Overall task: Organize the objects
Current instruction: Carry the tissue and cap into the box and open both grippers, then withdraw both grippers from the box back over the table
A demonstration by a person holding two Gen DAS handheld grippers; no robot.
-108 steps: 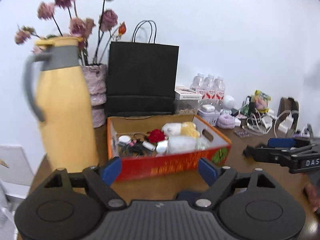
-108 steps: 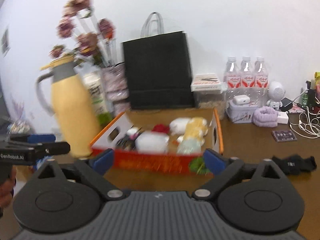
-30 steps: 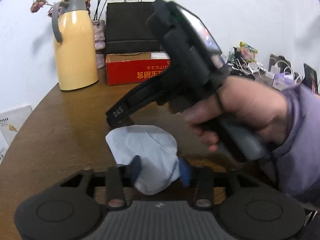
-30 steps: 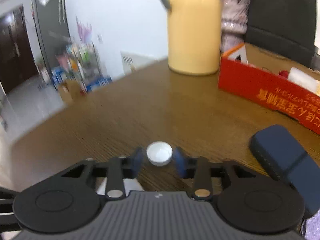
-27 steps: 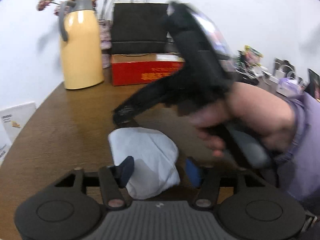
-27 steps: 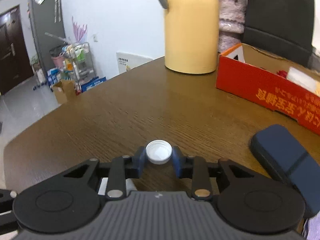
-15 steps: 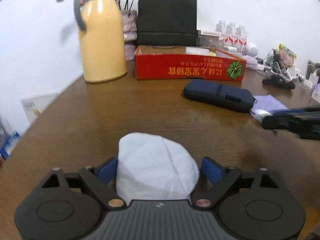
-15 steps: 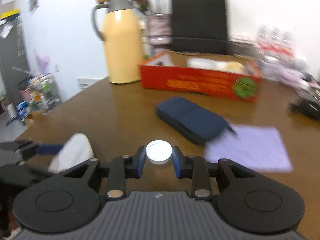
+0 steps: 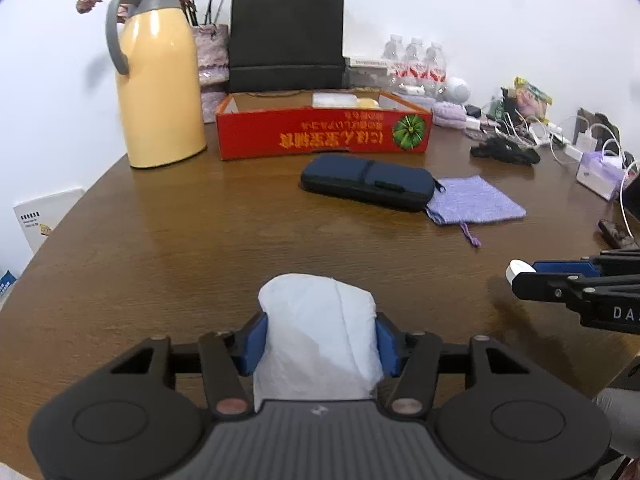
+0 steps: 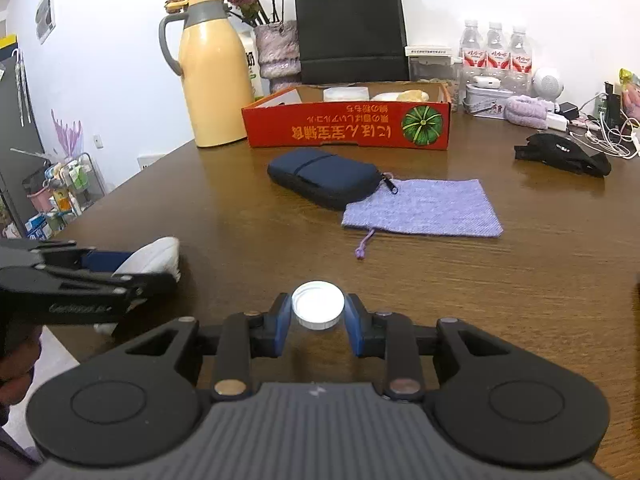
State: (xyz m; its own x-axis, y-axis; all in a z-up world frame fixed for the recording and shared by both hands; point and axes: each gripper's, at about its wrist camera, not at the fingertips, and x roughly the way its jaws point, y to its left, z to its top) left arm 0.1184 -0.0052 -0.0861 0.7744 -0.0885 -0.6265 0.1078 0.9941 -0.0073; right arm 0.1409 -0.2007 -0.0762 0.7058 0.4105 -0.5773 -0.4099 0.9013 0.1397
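Observation:
A white crumpled tissue bundle (image 9: 316,320) sits between the blue pads of my left gripper (image 9: 320,338), low over the wooden table. The jaws are closing and both pads press its sides. From the right wrist view the same bundle (image 10: 156,256) pokes out of the left gripper (image 10: 132,268) at the left. My right gripper (image 10: 318,316) is shut on a small white bottle cap (image 10: 318,304), held above the table. In the left wrist view the right gripper (image 9: 520,276) and its cap (image 9: 518,269) are at the right edge. The red cardboard box (image 9: 320,132) stands at the back.
A navy zip case (image 9: 368,182) and a flat purple pouch (image 9: 476,204) lie mid-table. A yellow thermos (image 9: 156,76), a black paper bag (image 9: 286,36) and water bottles (image 9: 416,60) stand behind the box. Cables and chargers (image 9: 520,128) crowd the right side.
The left jaws spread wide around the tissue bundle, then closed on it. The right hand, cap in its grip, swung from in front of the left camera out to the right.

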